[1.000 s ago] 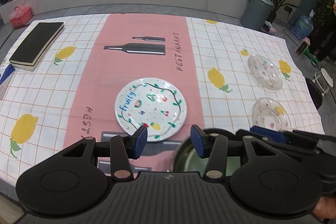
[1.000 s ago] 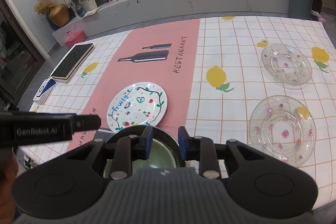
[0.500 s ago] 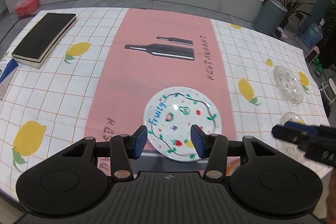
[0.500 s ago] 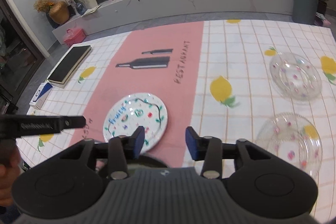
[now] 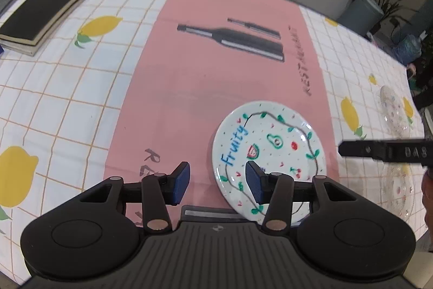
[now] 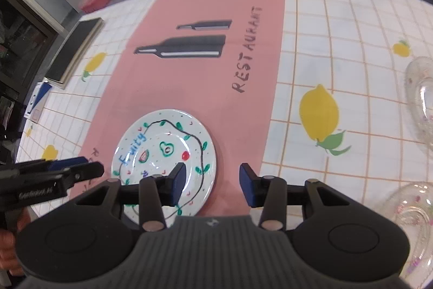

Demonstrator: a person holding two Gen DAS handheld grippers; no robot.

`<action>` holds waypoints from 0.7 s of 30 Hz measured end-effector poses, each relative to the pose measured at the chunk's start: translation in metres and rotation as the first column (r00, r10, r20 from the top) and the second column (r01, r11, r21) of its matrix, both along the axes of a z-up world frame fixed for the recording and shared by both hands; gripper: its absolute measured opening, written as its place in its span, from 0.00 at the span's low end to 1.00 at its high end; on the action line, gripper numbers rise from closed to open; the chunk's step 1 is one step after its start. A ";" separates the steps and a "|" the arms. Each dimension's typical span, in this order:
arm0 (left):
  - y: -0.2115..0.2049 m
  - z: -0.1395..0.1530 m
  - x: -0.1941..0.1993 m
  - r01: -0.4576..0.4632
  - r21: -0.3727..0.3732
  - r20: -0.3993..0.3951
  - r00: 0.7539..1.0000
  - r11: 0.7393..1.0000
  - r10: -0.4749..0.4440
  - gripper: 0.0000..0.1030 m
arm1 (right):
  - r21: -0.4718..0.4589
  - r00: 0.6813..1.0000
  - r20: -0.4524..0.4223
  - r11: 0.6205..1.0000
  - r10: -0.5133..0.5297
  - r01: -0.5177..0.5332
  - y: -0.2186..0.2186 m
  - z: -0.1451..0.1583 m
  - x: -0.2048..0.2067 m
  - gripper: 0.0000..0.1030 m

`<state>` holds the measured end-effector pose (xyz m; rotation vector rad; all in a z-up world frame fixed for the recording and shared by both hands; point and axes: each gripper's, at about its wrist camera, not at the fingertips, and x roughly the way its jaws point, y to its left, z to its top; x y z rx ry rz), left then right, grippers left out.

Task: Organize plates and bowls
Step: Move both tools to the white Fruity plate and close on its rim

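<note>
We hold the left gripper point(image 5: 217, 182) low over the table's near edge, jaws apart, nothing between the blue pads point(image 5: 180, 182). Its right pad overlaps the near-left rim of the plate point(image 5: 273, 145) in the left wrist view; whether it touches we cannot tell.

The plate, white with "Fruity" lettering and fruit drawings, lies flat on the pink runner point(image 5: 216, 67), near its right border and close to the table's near edge.

Our right gripper point(image 6: 212, 182) likewise hangs with jaws spread and empty. Its left pad sits over the plate's point(image 6: 165, 145) near-right rim in the right wrist view; its right pad is over bare runner point(image 6: 213, 67).

Two glass dishes sit on the checked cloth point(image 6: 338, 50) to the right, well apart from the plate: a far one point(image 6: 420, 102) and a near one point(image 6: 408, 210) by the table edge. Both are cut off by the frame and blurred, so plate or bowl is unclear.

A black book point(image 5: 48, 10) lies at the far left corner.
</note>
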<state>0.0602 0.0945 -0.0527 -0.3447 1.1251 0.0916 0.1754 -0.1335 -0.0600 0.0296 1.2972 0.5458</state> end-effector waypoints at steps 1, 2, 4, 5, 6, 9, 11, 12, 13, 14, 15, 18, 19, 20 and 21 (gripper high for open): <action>-0.001 -0.003 0.002 0.008 0.002 -0.013 1.000 1.000 -0.008 0.55 | -0.004 1.000 -0.016 1.000 0.000 0.000 0.003 -0.004 0.004 0.42; -0.001 -0.005 0.003 0.015 0.001 -0.024 1.000 1.000 -0.015 0.55 | -0.008 1.000 -0.029 1.000 0.001 -0.001 0.006 -0.008 0.007 0.42; -0.005 -0.008 0.005 0.032 -0.010 -0.036 0.999 0.999 -0.033 0.55 | -0.008 0.999 -0.045 1.000 0.007 -0.007 0.012 -0.013 0.011 0.42; -0.006 -0.009 0.006 0.043 -0.016 -0.039 0.998 0.999 -0.044 0.55 | -0.007 0.999 -0.052 1.000 0.008 -0.009 0.014 -0.015 0.013 0.42; -0.009 -0.010 0.006 0.054 -0.019 -0.041 0.998 0.998 -0.054 0.55 | -0.007 0.998 -0.057 1.000 0.010 -0.011 0.016 -0.017 0.014 0.42; -0.012 -0.012 0.007 0.068 -0.013 -0.050 0.996 0.998 -0.069 0.55 | -0.020 0.998 -0.063 1.000 0.022 -0.024 0.020 -0.021 0.015 0.42; -0.012 -0.015 0.008 0.067 -0.014 -0.062 0.996 0.998 -0.068 0.55 | -0.027 0.997 -0.070 0.999 0.025 -0.027 0.021 -0.025 0.015 0.42; -0.012 -0.017 0.008 0.066 -0.015 -0.067 0.996 0.998 -0.067 0.55 | -0.031 0.997 -0.072 0.999 0.026 -0.029 0.021 -0.027 0.015 0.42; -0.012 -0.018 0.009 0.065 -0.014 -0.072 0.995 0.998 -0.065 0.55 | -0.034 0.997 -0.076 0.999 0.027 -0.030 0.021 -0.029 0.015 0.42; -0.012 -0.020 0.009 0.064 -0.016 -0.075 0.995 0.998 -0.065 0.55 | -0.034 0.996 -0.081 0.999 0.028 -0.030 0.021 -0.032 0.015 0.42; -0.012 -0.021 0.009 0.064 -0.019 -0.077 0.995 0.998 -0.065 0.55 | -0.028 0.997 -0.077 0.999 0.029 -0.032 0.020 -0.032 0.014 0.42; -0.013 -0.026 0.011 0.062 -0.048 -0.084 0.994 0.997 -0.066 0.55 | -0.010 0.996 -0.084 0.999 0.034 -0.035 0.021 -0.034 0.014 0.38; -0.012 -0.029 0.012 0.059 -0.069 -0.090 0.994 0.996 -0.065 0.54 | -0.002 0.996 -0.085 0.999 0.036 -0.036 0.021 -0.034 0.013 0.37; -0.012 -0.029 0.012 0.055 -0.083 -0.080 0.995 0.995 -0.061 0.54 | 0.000 0.996 -0.085 0.999 0.039 -0.039 0.022 -0.034 0.013 0.36; -0.012 -0.029 0.013 0.053 -0.089 -0.078 0.995 0.995 -0.060 0.53 | 0.002 0.995 -0.087 0.999 0.042 -0.042 0.022 -0.035 0.012 0.30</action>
